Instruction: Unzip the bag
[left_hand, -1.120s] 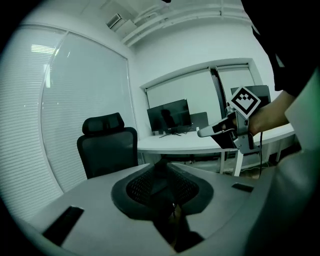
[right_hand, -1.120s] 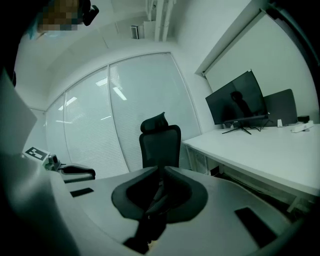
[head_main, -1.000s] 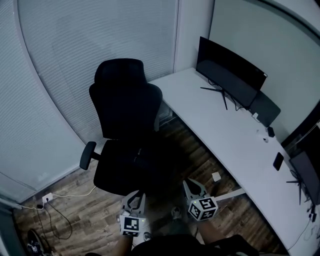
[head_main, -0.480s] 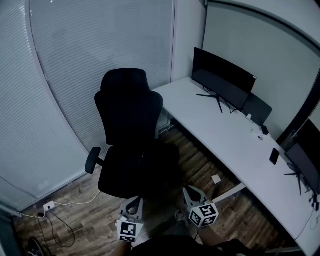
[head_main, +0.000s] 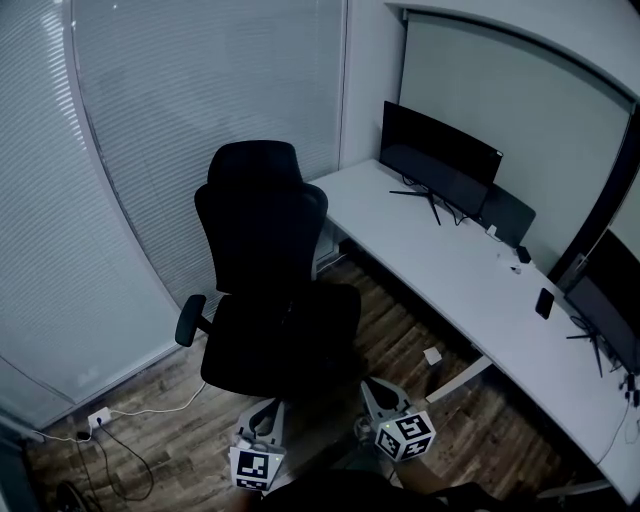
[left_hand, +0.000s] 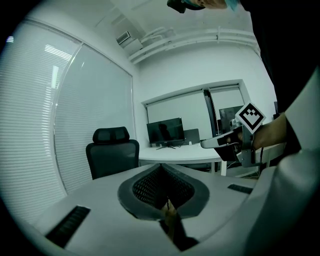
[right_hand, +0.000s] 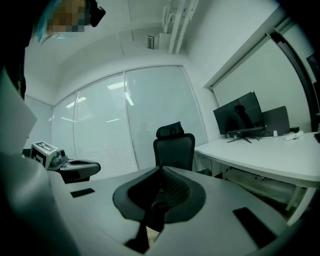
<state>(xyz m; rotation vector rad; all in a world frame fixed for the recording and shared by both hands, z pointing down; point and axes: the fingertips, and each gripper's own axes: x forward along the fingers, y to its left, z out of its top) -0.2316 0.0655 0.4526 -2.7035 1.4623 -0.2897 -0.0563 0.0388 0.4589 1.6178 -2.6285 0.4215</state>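
No bag shows in any view. My left gripper (head_main: 268, 412) is at the bottom of the head view, in front of the seat of a black office chair (head_main: 265, 280). Its jaws are shut with nothing between them, and they meet in the left gripper view (left_hand: 161, 169). My right gripper (head_main: 376, 390) hangs beside it to the right. Its jaws are closing the last bit and meet empty in the right gripper view (right_hand: 161, 171). Each gripper shows in the other's view: the right gripper (left_hand: 226, 143) and the left gripper (right_hand: 75, 168).
A long white desk (head_main: 450, 290) runs along the right wall with a dark monitor (head_main: 440, 160), a second monitor (head_main: 610, 320) and a phone (head_main: 543, 303). Blinds cover the curved wall on the left. A power strip (head_main: 97, 415) with a cable lies on the wooden floor.
The head view has lifted, so both grippers sit lower in the frame and the chair and desk have shifted down. Both grippers' jaws have drawn together.
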